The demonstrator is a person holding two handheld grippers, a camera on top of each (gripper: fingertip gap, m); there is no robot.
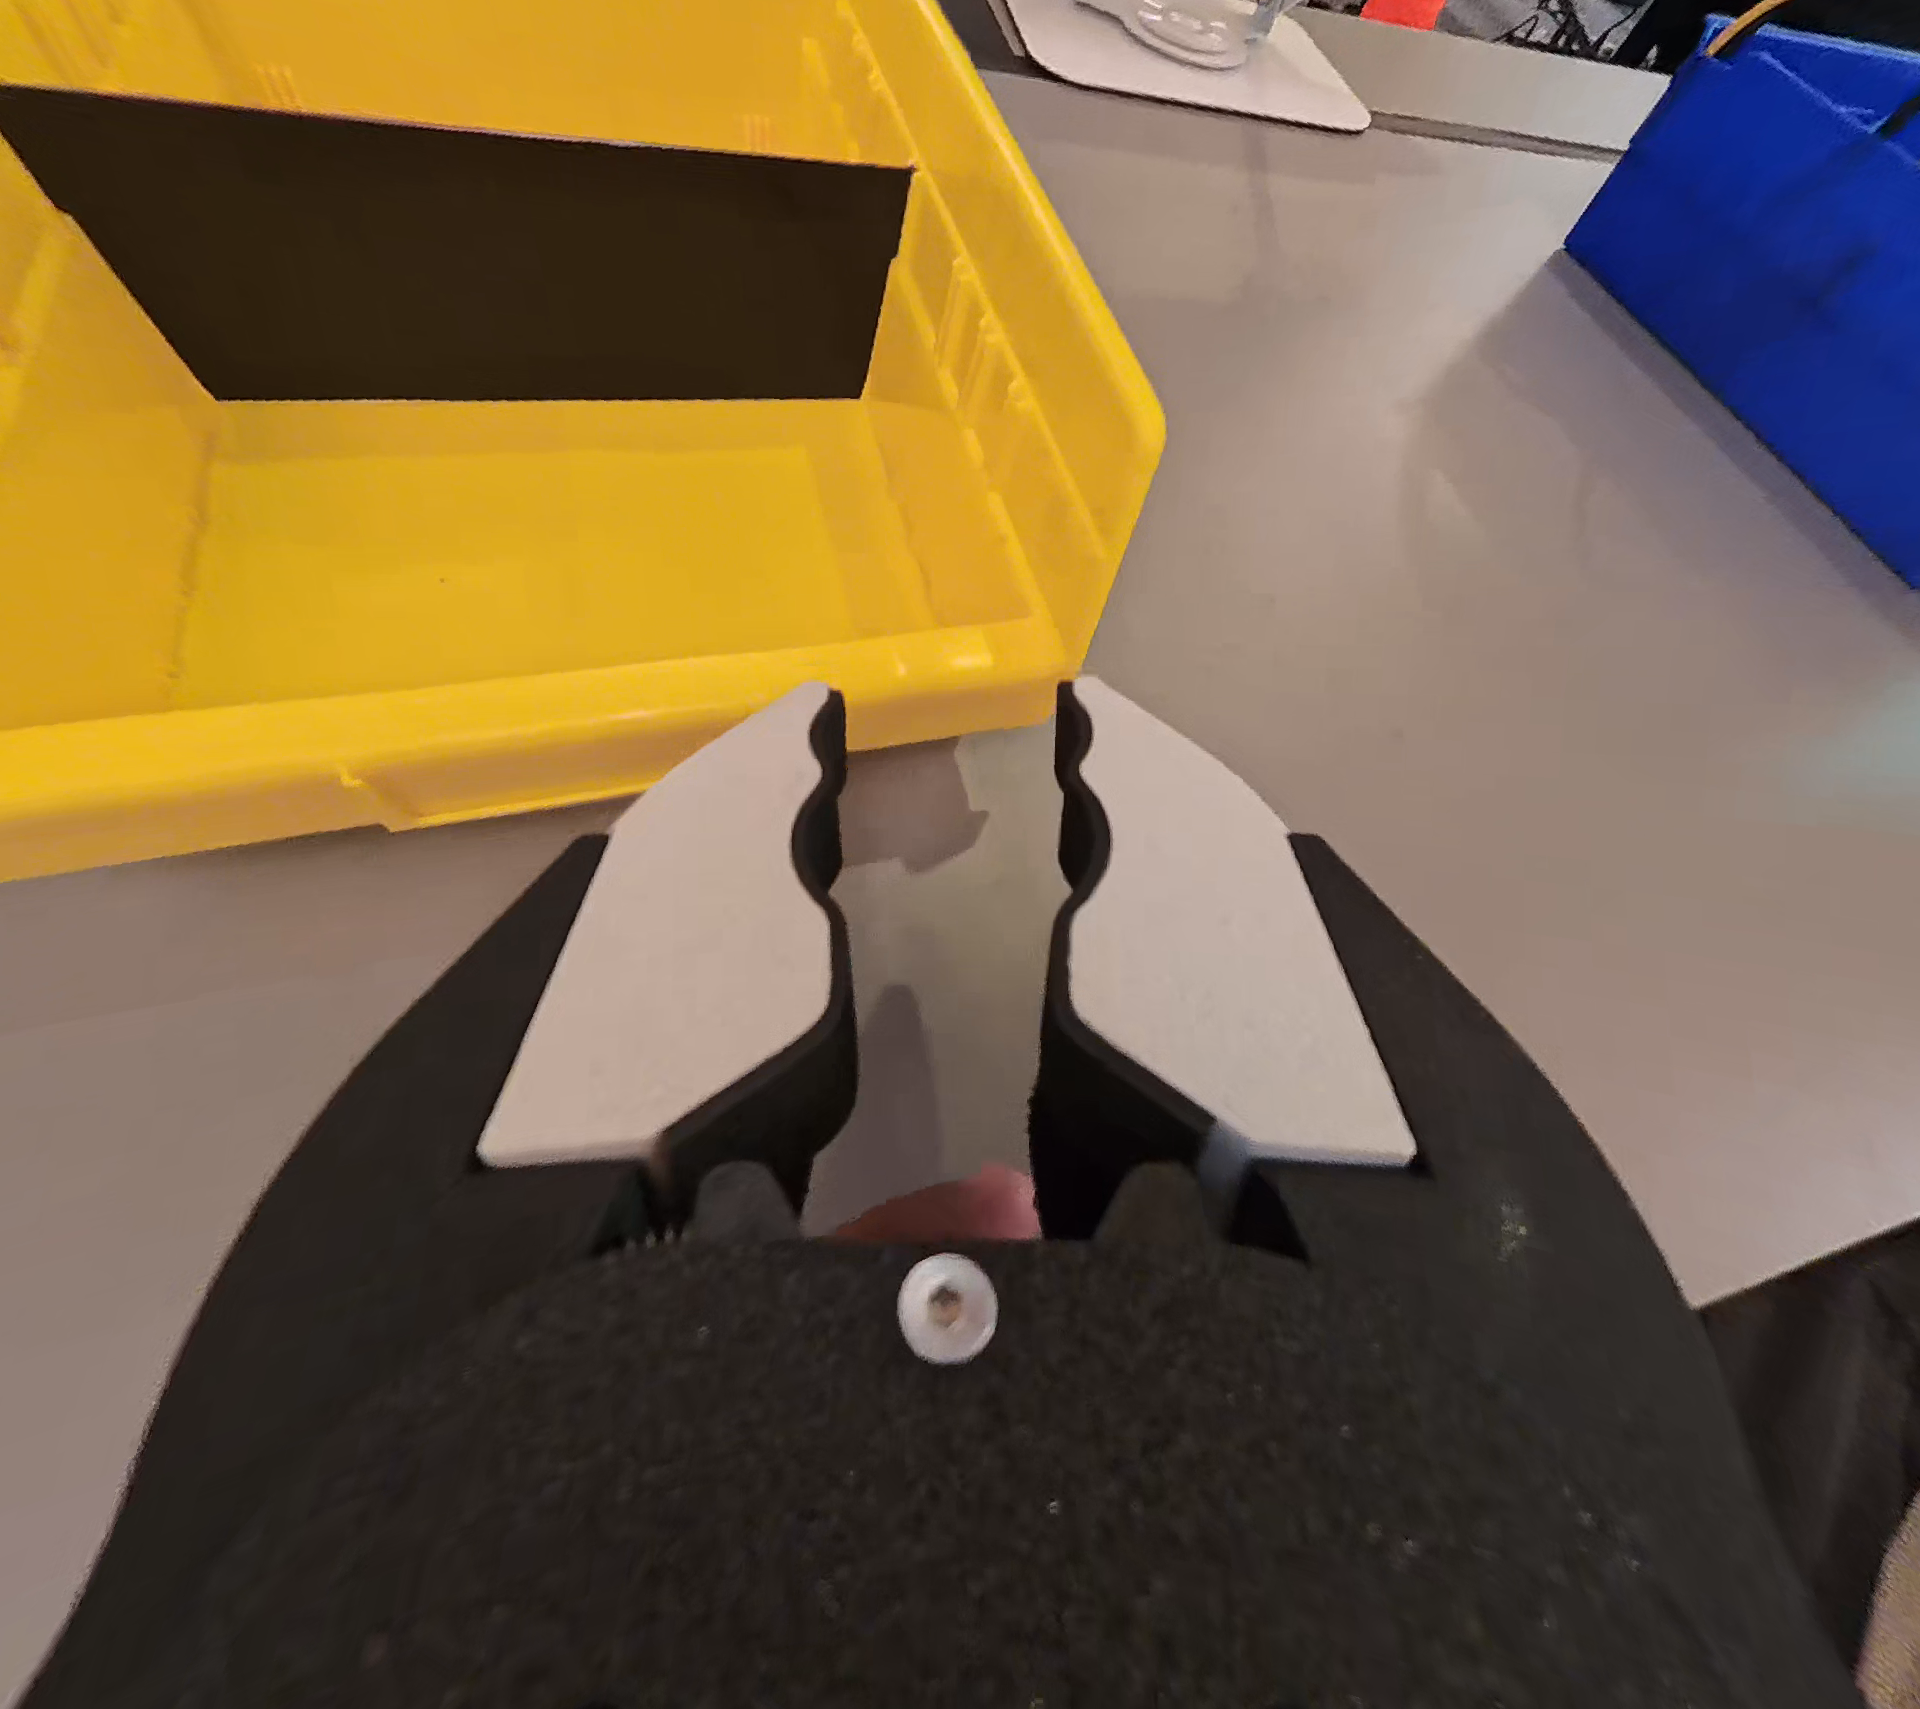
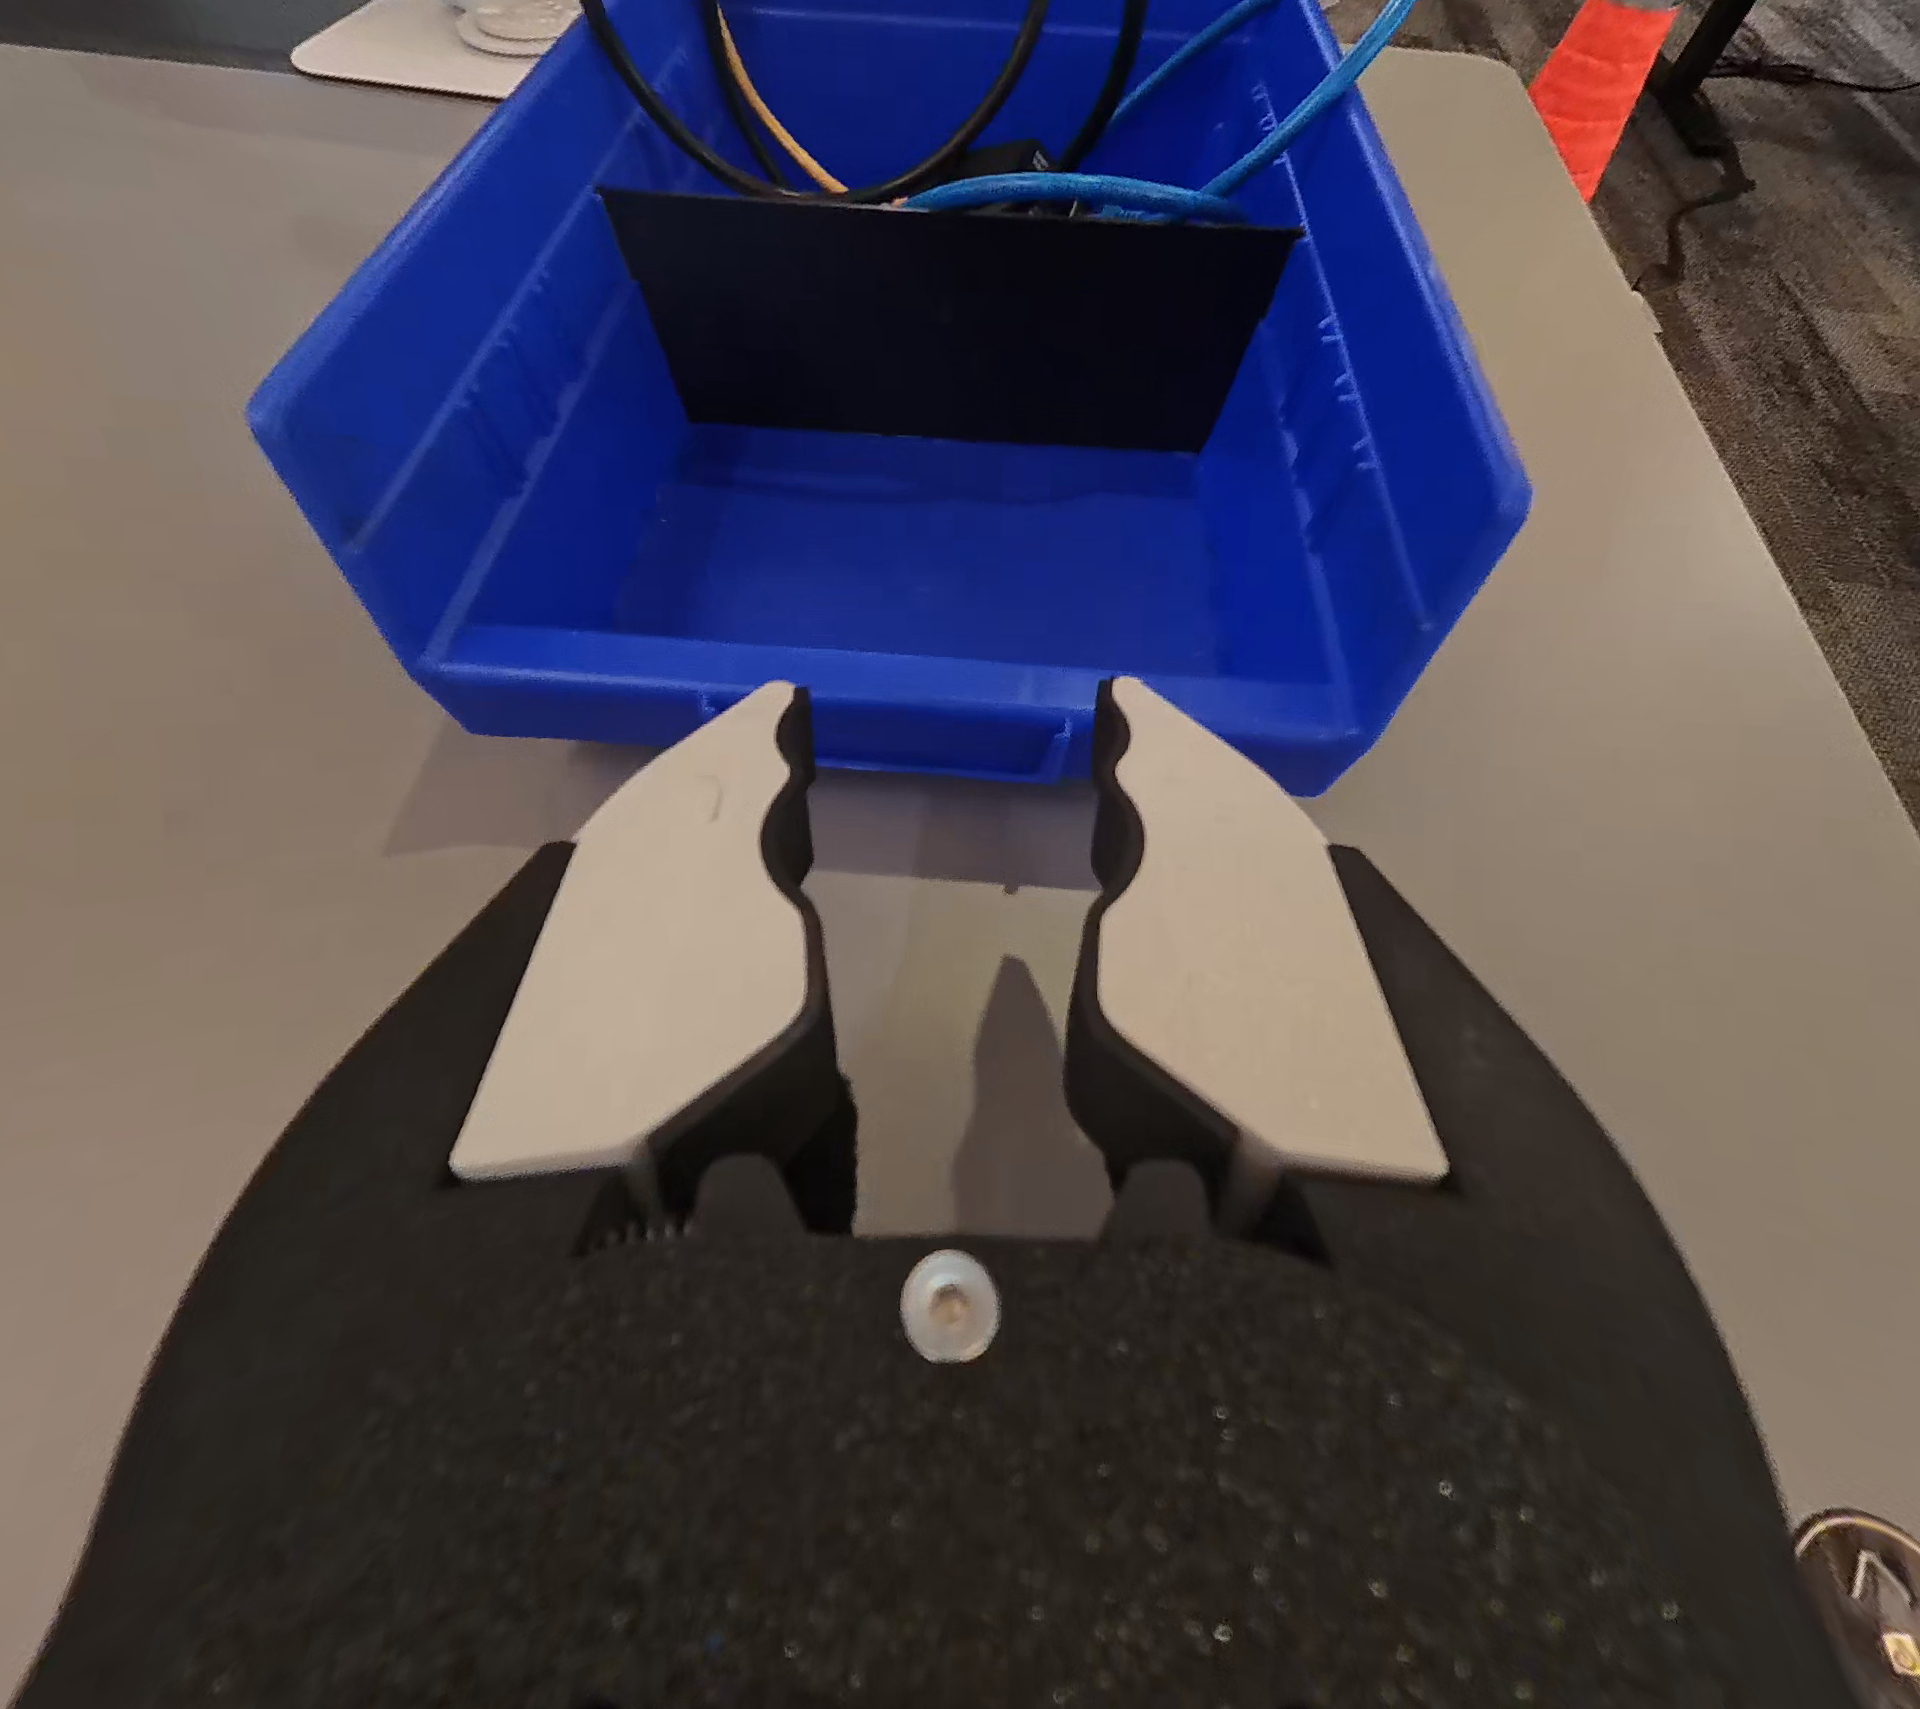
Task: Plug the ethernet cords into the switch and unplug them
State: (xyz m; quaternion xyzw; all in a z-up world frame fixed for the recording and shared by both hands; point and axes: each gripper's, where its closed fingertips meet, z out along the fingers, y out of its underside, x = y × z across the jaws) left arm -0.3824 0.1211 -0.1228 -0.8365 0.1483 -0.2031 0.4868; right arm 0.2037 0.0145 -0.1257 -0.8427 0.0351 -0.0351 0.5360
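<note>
- The ethernet cords [image 2: 831, 49], black, yellow and blue [image 2: 1340, 18], looped up out of the far compartment of the blue bin [image 2: 499, 454], straight ahead of my right hand-held gripper [image 2: 948, 729] and behind a black divider [image 2: 945, 329].
- The switch I could not make out for certain; only a dark object [image 2: 1013, 158] showed among the cords behind that divider.
- My right hand-held gripper hung above the bench [image 2: 208, 516] with its fingers spread and nothing between them, just short of the blue bin's near wall.
- My left hand-held gripper [image 1: 948, 724] was likewise spread and held nothing, just short of the near right corner of a yellow bin [image 1: 1039, 329].
- That yellow bin lay ahead and to the left, crossed by its own black divider [image 1: 499, 267].
- A white stand base [image 1: 1184, 49] sat far ahead on the bench.
</note>
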